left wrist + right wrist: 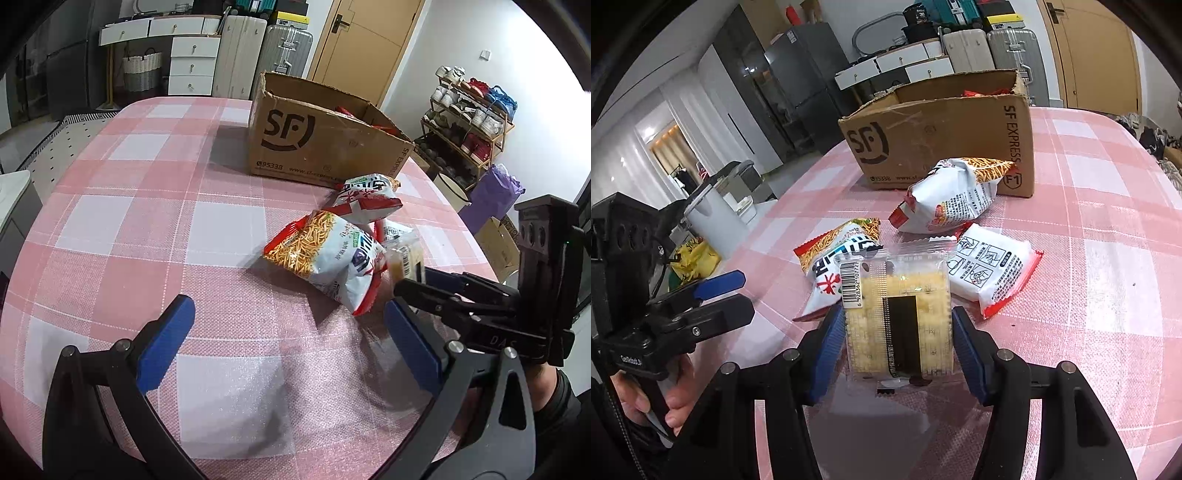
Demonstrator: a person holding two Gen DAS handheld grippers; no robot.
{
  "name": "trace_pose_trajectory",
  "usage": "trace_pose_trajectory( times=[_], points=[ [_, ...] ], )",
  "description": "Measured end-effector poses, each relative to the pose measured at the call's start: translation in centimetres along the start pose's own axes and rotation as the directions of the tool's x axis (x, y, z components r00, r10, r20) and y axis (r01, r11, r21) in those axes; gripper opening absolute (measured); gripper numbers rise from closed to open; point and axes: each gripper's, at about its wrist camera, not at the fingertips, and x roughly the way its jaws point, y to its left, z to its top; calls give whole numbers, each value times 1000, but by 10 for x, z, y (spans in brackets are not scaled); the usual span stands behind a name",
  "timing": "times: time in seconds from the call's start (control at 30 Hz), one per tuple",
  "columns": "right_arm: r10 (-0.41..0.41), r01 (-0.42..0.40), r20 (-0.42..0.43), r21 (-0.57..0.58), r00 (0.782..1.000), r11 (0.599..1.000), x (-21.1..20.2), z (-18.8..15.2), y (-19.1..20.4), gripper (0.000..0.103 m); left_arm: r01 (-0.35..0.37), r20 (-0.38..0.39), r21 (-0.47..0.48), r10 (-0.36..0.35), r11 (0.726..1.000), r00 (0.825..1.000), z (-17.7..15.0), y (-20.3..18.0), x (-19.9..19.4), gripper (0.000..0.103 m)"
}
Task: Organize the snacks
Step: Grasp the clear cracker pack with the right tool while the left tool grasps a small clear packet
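The right gripper (897, 347) has its blue pads against both sides of a clear cracker packet (897, 314), partly closed on it, the packet low over the checked tablecloth (1108, 295). The left gripper (284, 339) stands wide open with nothing between its fingers, just beside the right one. Just ahead of the held packet lie three more snacks: a noodle bag (838, 266), a white sachet (993, 273) and, further on, another noodle bag (953, 195). Beyond them sits the cardboard box (942, 136), open-topped, with red wrappers already showing inside. So some sorting looks done; four packets remain outside.
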Motion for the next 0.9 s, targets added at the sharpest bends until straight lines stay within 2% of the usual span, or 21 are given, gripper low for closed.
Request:
trace_pose_trajectory(
  times=[0.33,0.9],
  points=[
    [15,-19,69,52,998,998,-28,-6,-14,59,-15,-1,22,15,1000,1000,2,-8,-2,102],
    [18,-23,155,31,988,999,-69,-16,-24,59,-2,-3,89,2,996,1000,14,-28,8,102]
  ],
)
